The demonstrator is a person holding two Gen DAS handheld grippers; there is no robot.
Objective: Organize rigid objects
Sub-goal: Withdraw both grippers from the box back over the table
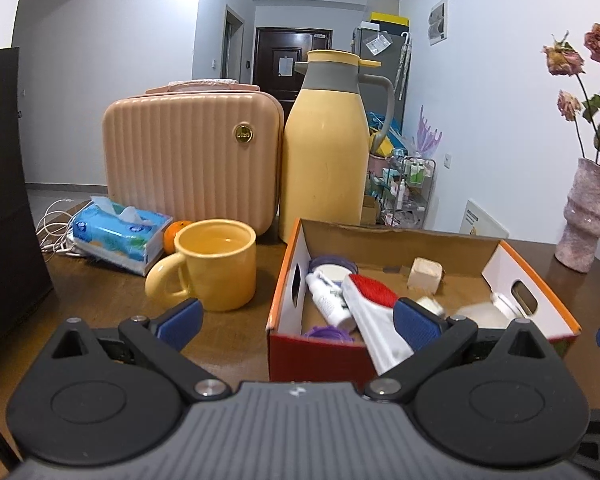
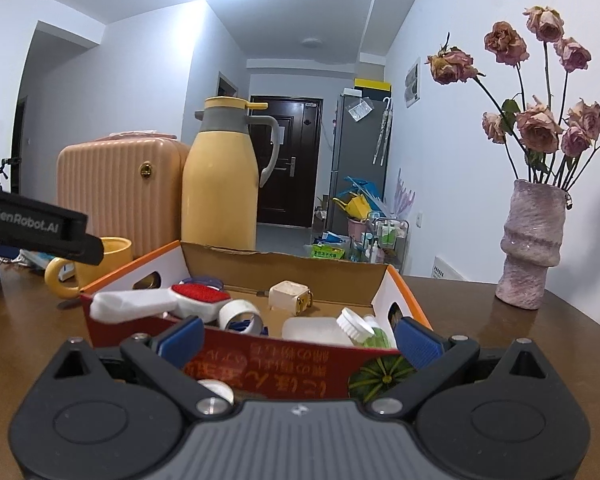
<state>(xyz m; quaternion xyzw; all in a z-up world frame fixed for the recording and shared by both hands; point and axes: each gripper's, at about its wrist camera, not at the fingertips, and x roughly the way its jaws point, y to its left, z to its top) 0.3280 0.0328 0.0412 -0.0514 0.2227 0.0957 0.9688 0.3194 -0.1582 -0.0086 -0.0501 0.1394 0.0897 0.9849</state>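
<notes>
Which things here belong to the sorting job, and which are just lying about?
Job: cardboard box, lint brush, tape roll, plug adapter, white bottle, left gripper, right gripper.

Lying about: mug, thermos, pink case, tissue pack, vase.

the table (image 1: 240, 332) is dark wood with a soft sheen. the box (image 2: 284, 368) is plain brown cardboard inside, glossy red print outside. the mug (image 1: 216, 264) looks like glazed ceramic, smooth and shiny. the flask (image 1: 324, 160) is matt yellow, the ribbed case (image 1: 188, 160) hard pink plastic. the vase (image 2: 532, 244) is rough, mottled ceramic.
</notes>
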